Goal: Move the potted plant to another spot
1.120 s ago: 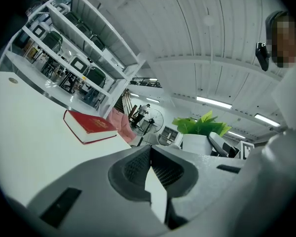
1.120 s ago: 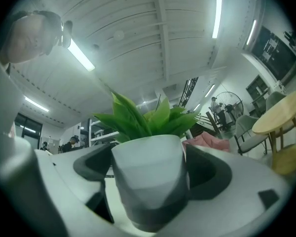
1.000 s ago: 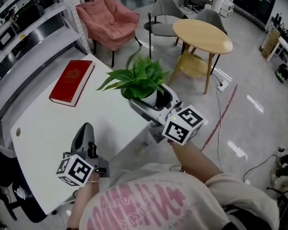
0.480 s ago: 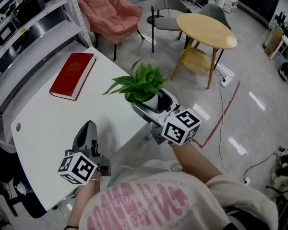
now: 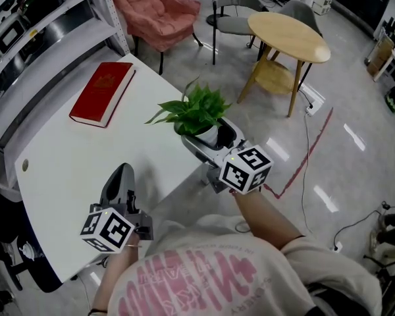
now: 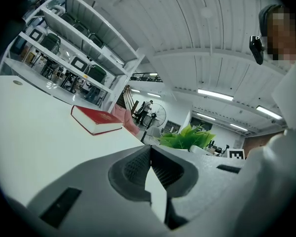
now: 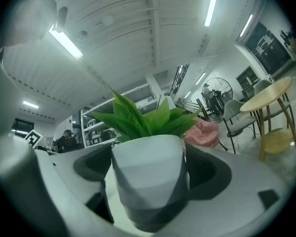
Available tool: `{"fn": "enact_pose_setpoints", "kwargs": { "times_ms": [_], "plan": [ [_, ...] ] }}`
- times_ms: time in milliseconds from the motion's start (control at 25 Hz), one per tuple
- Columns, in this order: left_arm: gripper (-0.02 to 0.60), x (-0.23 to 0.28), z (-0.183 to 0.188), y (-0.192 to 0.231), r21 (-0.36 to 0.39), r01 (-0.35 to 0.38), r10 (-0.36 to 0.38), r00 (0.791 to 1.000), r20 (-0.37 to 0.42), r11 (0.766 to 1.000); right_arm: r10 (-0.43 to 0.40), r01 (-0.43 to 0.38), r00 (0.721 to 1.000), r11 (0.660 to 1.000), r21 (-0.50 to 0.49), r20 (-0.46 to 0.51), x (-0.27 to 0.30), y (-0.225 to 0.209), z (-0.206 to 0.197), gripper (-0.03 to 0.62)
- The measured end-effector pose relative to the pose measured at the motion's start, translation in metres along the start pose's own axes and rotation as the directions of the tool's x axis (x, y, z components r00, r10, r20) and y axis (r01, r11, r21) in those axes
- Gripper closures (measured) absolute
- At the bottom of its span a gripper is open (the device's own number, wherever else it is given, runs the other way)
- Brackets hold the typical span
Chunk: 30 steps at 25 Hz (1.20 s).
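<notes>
The right gripper (image 5: 212, 139) clamps the white pot of the potted plant (image 7: 147, 177) between its jaws, so the leaves stand upright and clear of the grip, at the right-hand edge of the white table (image 5: 72, 157). Whether the pot's base touches the top cannot be told. The left gripper (image 6: 150, 166), jaws pressed together on nothing, lies near the table's front edge, well apart from plant and red book (image 5: 104, 92), probably because one grip suffices.

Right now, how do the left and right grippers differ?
The right gripper is shut on the potted plant; the left gripper is shut on nothing, fingers touching. The right gripper is at the table's right edge; the left gripper lies over its near part. Both carry marker cubes.
</notes>
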<state>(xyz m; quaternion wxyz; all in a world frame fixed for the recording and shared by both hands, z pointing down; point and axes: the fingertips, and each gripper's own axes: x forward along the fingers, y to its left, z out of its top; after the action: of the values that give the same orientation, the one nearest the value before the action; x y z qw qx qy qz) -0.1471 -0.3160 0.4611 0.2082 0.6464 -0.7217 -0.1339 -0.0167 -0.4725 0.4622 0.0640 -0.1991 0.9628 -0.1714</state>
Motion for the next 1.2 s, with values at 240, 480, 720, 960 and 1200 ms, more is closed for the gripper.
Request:
{"fn": "enact_pose_setpoints", "kwargs": {
  "times_ms": [240,480,720,960,1200],
  "plan": [
    [0.578,-0.008,0.000,0.003,-0.018,-0.011,0.011,1.000,0.001,1.000,-0.013,0.013,1.000,1.000,-0.002,-0.014,-0.002,0.003,-0.008,0.109],
    [0.578,-0.015,0.009,0.002,-0.043,-0.012,0.012,1.000,-0.003,0.999,-0.029,0.029,0.998,0.999,-0.014,-0.059,-0.004,0.010,-0.013,0.109],
    [0.578,-0.026,0.018,-0.003,-0.064,-0.024,0.023,1.000,-0.019,0.998,-0.052,0.047,0.991,0.998,-0.042,-0.123,-0.008,0.018,-0.017,0.109],
    [0.578,-0.034,0.028,-0.004,-0.091,-0.046,0.044,0.999,-0.023,0.995,-0.069,0.055,0.978,0.995,-0.079,-0.195,-0.009,0.024,-0.023,0.110],
    [0.578,-0.037,0.031,-0.004,-0.130,-0.071,0.066,0.997,-0.045,0.989,-0.089,0.069,0.965,0.994,-0.086,-0.247,-0.011,0.023,-0.027,0.111]
  ]
}}
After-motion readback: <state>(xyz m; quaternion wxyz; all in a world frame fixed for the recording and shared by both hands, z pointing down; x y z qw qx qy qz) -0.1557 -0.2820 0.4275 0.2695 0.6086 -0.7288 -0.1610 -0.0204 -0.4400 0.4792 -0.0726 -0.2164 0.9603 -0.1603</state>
